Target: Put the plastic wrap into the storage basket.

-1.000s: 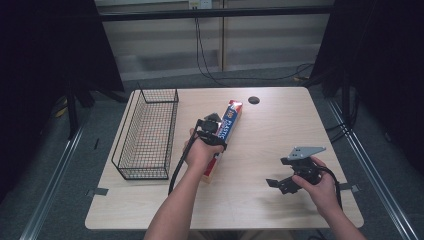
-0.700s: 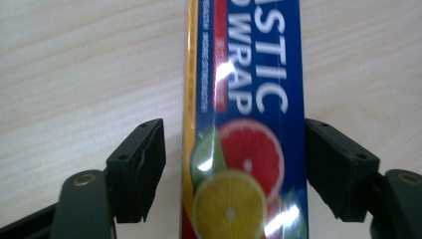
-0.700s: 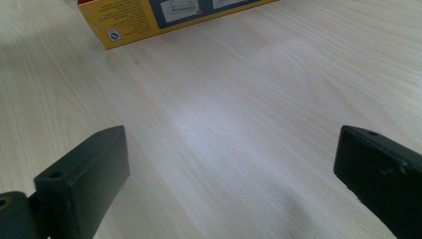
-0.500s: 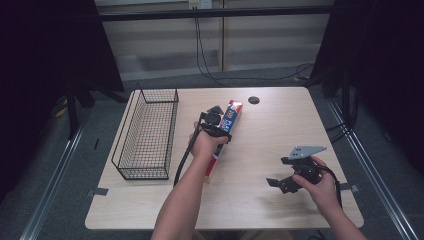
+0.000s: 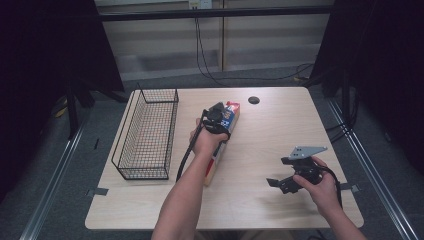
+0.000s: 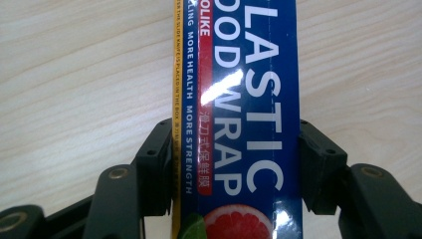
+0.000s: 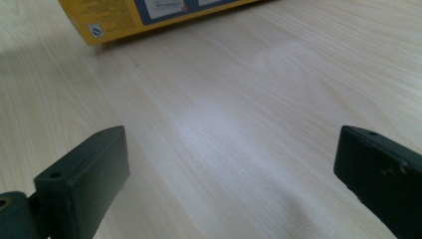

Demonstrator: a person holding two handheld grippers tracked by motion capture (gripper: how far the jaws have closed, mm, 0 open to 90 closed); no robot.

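One plastic wrap box is being clamped mid-frame by the left gripper, jaws just closed onto it. One wire basket is sitting left; right gripper is being held wide open, empty.

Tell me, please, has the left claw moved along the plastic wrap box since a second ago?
Yes. The left claw slid up the plastic wrap box toward the table's black grommet, away from the person.

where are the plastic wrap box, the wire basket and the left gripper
plastic wrap box (image 6: 239, 99), left gripper view, blue printed face
wire basket (image 5: 150, 131), high view, mesh floor
left gripper (image 6: 236, 164), left gripper view, midway between its jaws
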